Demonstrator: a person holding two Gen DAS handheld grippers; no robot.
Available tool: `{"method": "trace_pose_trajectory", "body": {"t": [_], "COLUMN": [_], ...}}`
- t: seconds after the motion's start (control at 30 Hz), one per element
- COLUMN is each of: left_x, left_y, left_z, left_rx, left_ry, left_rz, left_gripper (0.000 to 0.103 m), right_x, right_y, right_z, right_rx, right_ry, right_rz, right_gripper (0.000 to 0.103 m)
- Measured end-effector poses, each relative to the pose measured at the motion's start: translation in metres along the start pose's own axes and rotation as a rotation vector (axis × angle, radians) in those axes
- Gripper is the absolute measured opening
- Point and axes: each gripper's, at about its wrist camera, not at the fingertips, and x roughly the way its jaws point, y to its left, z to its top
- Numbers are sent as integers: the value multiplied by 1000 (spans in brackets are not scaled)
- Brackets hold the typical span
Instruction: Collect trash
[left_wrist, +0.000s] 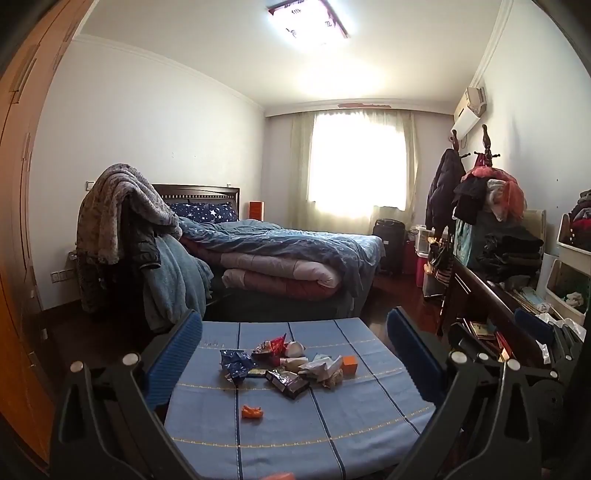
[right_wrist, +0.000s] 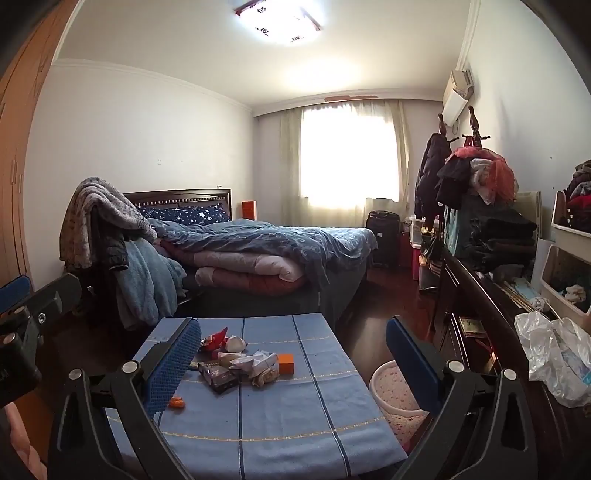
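Trash (left_wrist: 284, 365): heaped mid-bench (left_wrist: 295, 443).
Bin (right_wrist: 393, 391): right of bench.
Your tools, left (left_wrist: 295, 363) and right (right_wrist: 295, 363): both spread, empty.

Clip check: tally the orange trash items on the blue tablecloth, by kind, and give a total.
Small orange box: 1, at the right edge of the trash pile.
Orange wrapper scrap: 1, lying apart from the pile, on the side nearest the camera.
Total: 2 orange items on the tablecloth.
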Motion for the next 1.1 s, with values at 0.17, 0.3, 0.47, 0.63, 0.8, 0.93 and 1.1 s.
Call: {"method": "trace_pose_trajectory", "body": {"t": [0.17,0.3,0.47,0.63,0.8,0.93,1.1], "left_x": [4,9,19,29,33,33,36], "left_y": [2,2,-2,-4,-5,-3,-9], "left_z": [2,2,-1,-4,-4,-4,-4], "left_rx": [-2,3,4,7,8,11,18], "left_ry": [8,13,27,50,54,52,50], "left_rz": [4,10,17,17,18,16,12], "left_gripper": [100,100,100,100,100,100,100], "right_x": [0,4,11,23,26,29,33], "right_y": [15,14,15,10,11,10,9], "right_z": [1,2,-2,-7,-7,-7,-7], "right_rx": [-23,-22,-17,-2,-1,2,6], "right_ry": [-2,4,18,43,45,45,43], "right_rz": [-11,-12,-17,-5,-4,-3,-5], "right_gripper": [100,100,100,100,100,100,100]}}
